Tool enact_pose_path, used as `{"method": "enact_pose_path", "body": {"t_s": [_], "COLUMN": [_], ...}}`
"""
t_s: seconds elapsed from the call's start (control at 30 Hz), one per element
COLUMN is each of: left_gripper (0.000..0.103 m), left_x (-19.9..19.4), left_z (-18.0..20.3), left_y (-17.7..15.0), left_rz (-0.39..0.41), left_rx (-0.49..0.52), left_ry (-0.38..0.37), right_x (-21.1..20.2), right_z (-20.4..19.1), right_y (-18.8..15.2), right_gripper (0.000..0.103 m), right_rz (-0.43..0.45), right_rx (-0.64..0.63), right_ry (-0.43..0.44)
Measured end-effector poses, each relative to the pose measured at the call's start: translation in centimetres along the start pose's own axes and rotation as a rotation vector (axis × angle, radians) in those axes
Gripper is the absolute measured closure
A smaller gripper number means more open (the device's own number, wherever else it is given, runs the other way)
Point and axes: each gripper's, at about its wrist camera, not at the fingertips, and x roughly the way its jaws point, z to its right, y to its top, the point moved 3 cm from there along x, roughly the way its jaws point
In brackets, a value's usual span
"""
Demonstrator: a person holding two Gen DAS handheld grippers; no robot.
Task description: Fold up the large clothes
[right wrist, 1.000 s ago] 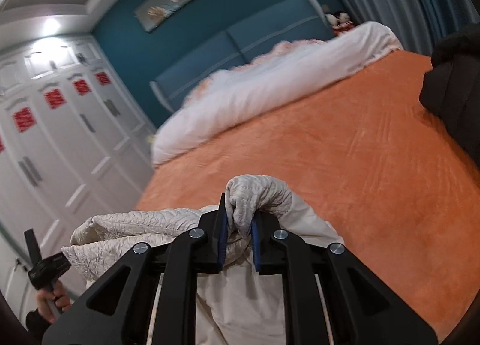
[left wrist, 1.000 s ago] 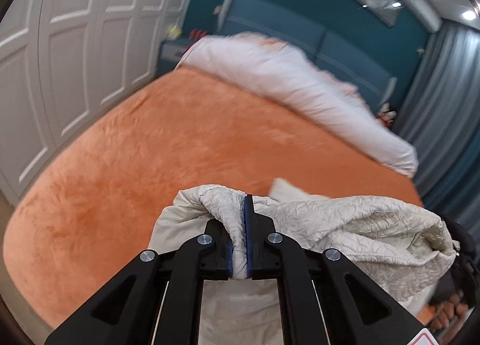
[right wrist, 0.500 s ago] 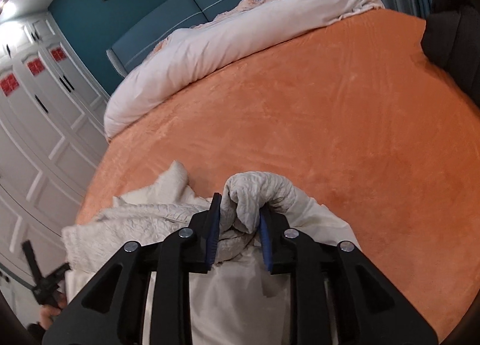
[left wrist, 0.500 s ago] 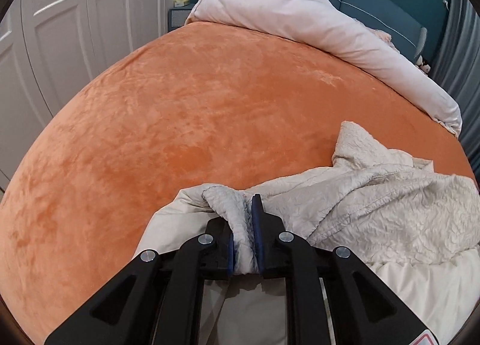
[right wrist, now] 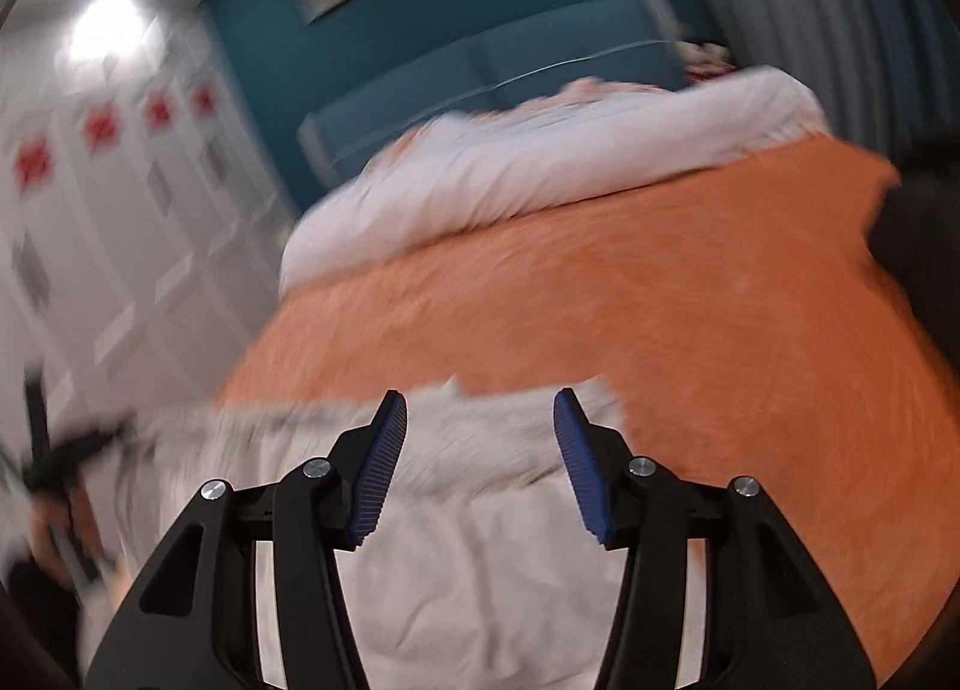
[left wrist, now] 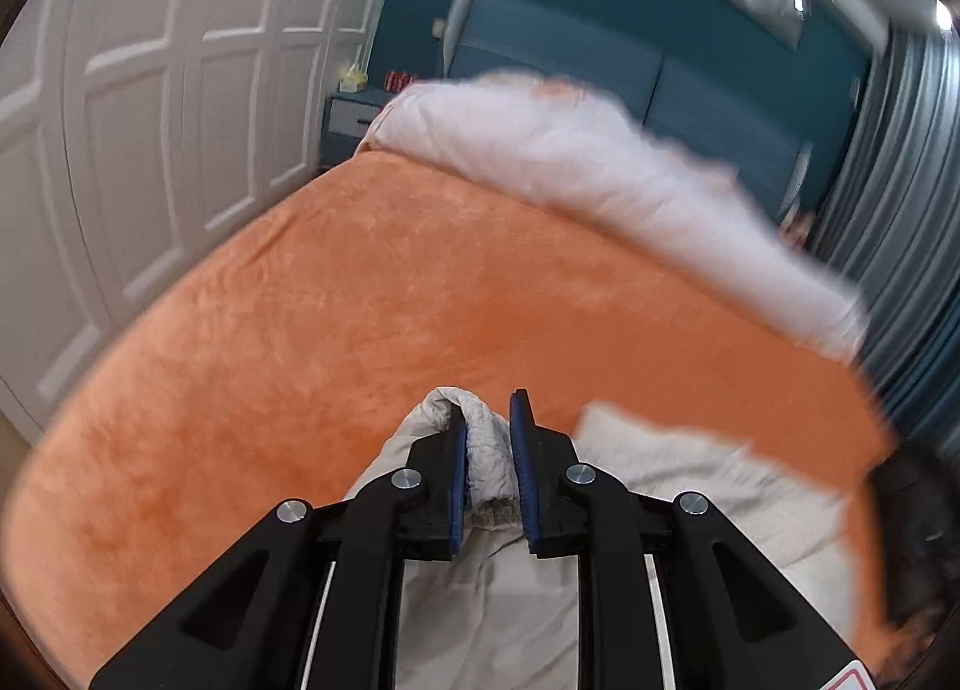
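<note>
Fabric sits bunched between the blue pads of my left gripper, a fold of the cream crinkled garment loosely pinched there; my right gripper hangs spread and empty just above the same cloth. The garment lies along the near edge of the orange plush bed, its long axis running between my hands. Blur hides its edges.

Orange bedspread open ahead; white duvet blocks headboard end.
</note>
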Motion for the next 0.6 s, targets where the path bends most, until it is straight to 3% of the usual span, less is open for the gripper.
{"method": "enact_pose_path", "body": {"t_s": [0.07, 0.1, 0.13, 0.17, 0.23, 0.27, 0.37, 0.43, 0.5, 0.6], "left_gripper": [0.084, 0.084, 0.080, 0.058, 0.024, 0.022, 0.022, 0.022, 0.022, 0.023], "left_x": [1.5, 0.5, -1.5, -3.5, -8.9, -11.2, -12.2, -11.8, -10.1, -6.0], "left_z": [0.4, 0.1, -0.3, -0.7, -2.2, -2.9, -2.4, -0.5, 2.6, 7.2], "left_y": [-0.4, -0.2, 0.3, 0.8, 2.1, 2.9, 3.9, 2.9, 0.4, -4.2], "left_rz": [-0.091, -0.059, 0.033, 0.113, 0.341, 0.423, 0.385, 0.361, 0.304, 0.192], "left_rx": [0.094, 0.083, 0.073, 0.065, 0.003, -0.018, 0.033, 0.099, 0.171, 0.250], "left_ry": [0.121, 0.129, 0.146, 0.163, 0.182, 0.183, 0.171, 0.138, 0.070, -0.007], "right_x": [0.9, 1.4, 1.5, 1.1, 1.2, 1.4, 2.3, 2.5, 2.9, 4.6], "right_z": [-2.2, -3.2, -4.0, -4.5, -5.1, -5.2, -5.7, -7.7, -10.1, -13.3], "right_y": [-1.3, -2.1, -2.8, -3.5, -4.4, -4.8, -5.1, -5.0, -5.0, -5.3], "right_gripper": [0.053, 0.053, 0.053, 0.053, 0.053, 0.053, 0.058, 0.059, 0.066, 0.086], "right_rz": [-0.041, -0.067, -0.083, -0.089, -0.104, -0.114, -0.135, -0.127, -0.125, -0.146], "right_rx": [-0.098, -0.137, -0.166, -0.185, -0.200, -0.192, -0.135, -0.140, -0.183, -0.281], "right_ry": [-0.023, -0.019, -0.001, 0.011, 0.027, 0.029, 0.058, 0.075, 0.093, 0.096]}}
